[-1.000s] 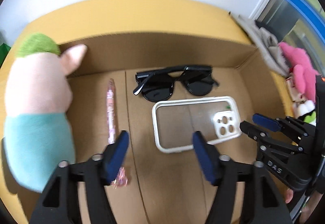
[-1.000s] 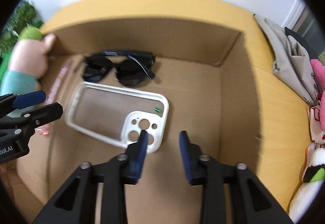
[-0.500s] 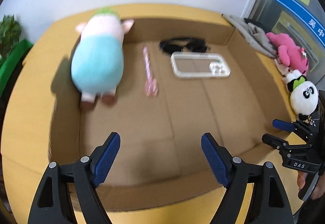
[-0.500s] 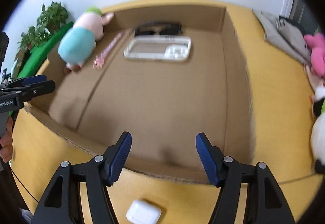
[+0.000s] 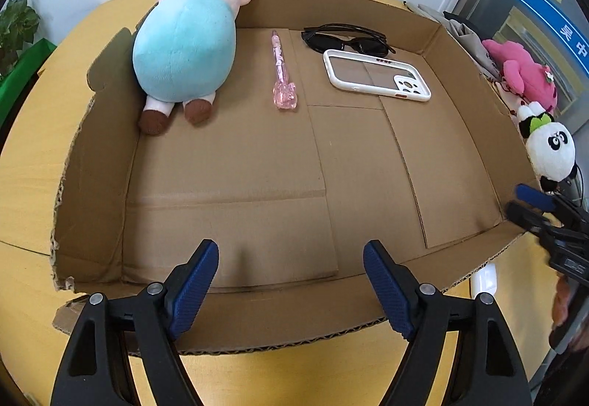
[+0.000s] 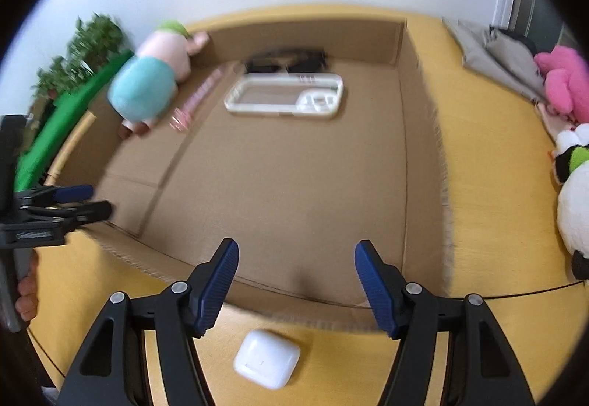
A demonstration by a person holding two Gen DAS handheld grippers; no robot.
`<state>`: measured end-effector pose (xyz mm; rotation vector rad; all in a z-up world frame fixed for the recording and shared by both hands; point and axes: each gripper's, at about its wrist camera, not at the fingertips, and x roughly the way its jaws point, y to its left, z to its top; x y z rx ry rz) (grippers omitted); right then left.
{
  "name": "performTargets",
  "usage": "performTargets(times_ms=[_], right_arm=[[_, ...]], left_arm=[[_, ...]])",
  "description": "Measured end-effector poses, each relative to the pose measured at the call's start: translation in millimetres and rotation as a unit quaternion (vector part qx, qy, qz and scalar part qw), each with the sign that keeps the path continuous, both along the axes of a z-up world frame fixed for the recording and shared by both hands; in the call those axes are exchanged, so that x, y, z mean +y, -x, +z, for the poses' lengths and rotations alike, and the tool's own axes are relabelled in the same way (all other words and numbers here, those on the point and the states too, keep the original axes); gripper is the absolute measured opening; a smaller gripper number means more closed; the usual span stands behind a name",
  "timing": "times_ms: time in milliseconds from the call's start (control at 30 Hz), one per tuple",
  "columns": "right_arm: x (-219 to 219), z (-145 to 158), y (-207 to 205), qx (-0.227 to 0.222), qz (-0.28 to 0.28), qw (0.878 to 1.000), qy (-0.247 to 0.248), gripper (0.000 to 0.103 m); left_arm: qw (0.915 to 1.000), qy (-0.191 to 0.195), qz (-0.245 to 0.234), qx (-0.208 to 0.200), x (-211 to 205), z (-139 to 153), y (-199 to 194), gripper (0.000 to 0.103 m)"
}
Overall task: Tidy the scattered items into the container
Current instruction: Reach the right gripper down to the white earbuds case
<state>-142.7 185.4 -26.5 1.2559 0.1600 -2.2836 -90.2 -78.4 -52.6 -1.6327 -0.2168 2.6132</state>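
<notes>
A: The left tool (image 5: 291, 280) hangs over the near wall of the cardboard box (image 5: 92, 214), its blue pads spread wide with nothing between them. What about the other one?

B: The right tool (image 6: 296, 277) is released too. Its pads stand apart over the near rim of the box, empty. Just below them, outside the box on the yellow surface (image 6: 497, 221), lies a white earbud case (image 6: 267, 363).

A: From the left view only a sliver of that case shows, beside the box's near right corner. The right tool itself appears at the right edge there, with part of a hand below it.

B: And inside the box?

A: Four things, all toward the far end. A plush pig (image 5: 186, 52) in a teal body lies along the left wall, head to the far corner, brown feet pointing nearer. Beside it, to the right, a pink pen (image 5: 281, 70) lies lengthwise on the floor of the box, apart from the pig.

B: Further right is a white phone case (image 5: 375, 74), flat, camera cutout toward the right. Black sunglasses (image 5: 346, 39) sit just behind it, near the far wall. The right view is blurred, so it cannot show whether the two touch.

A: Outside the box, on the right, a pink plush (image 5: 522, 74) and a panda plush (image 5: 550, 151) rest on the surface, with grey cloth (image 6: 493, 56) behind them. A green plant (image 6: 84, 52) stands at the far left.
</notes>
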Motion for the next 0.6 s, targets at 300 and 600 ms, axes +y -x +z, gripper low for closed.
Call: performTargets(times_ms=[300, 600], right_arm=[[24.9, -22.1, -67.2, 0.010, -0.033, 0.999, 0.006, 0.081], [-2.8, -58.7, -60.9, 0.005, -0.054, 0.998, -0.044, 0.051]], left_arm=[[0.9971, -0.009, -0.014, 0.074, 21.9, 41.3, -39.7, 0.090], [0.9968, -0.038, -0.036, 0.061, 65.9, 24.0, -59.9, 0.095]])
